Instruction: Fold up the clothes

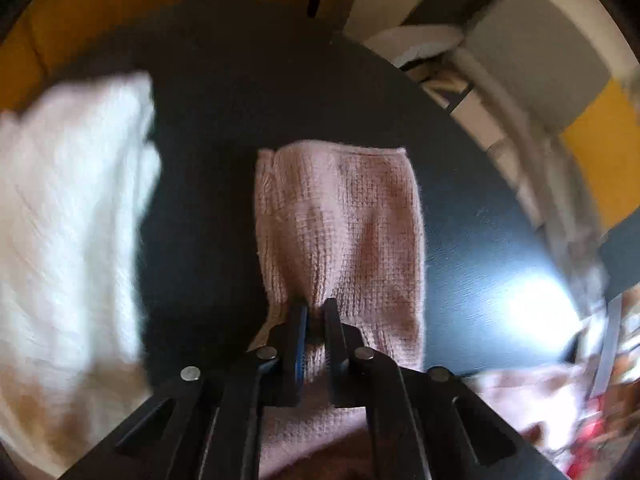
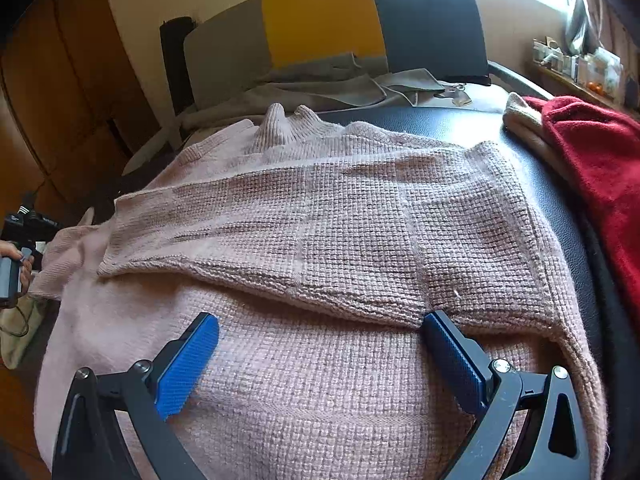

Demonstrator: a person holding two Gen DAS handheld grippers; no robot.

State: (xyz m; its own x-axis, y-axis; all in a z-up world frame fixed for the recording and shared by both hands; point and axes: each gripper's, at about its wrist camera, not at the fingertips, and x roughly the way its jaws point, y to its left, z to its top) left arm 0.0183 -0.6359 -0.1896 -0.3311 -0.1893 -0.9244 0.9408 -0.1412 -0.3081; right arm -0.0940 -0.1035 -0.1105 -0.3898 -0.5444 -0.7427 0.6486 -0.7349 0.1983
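A pink knit sweater (image 2: 320,240) lies spread on a black table (image 2: 440,124), one sleeve folded across its body. My right gripper (image 2: 320,332) is open, its blue pads (image 2: 188,364) resting just above the sweater's body near the folded sleeve's edge. In the left wrist view my left gripper (image 1: 314,320) is shut on the sweater's other pink sleeve (image 1: 340,220), which hangs stretched out from the jaws above the black table (image 1: 224,100). The left view is blurred.
A red garment (image 2: 592,168) on a beige one lies at the table's right edge. A white cloth (image 1: 68,220) is at the left in the left wrist view. A grey, yellow and blue couch (image 2: 320,28) with grey clothes stands behind the table.
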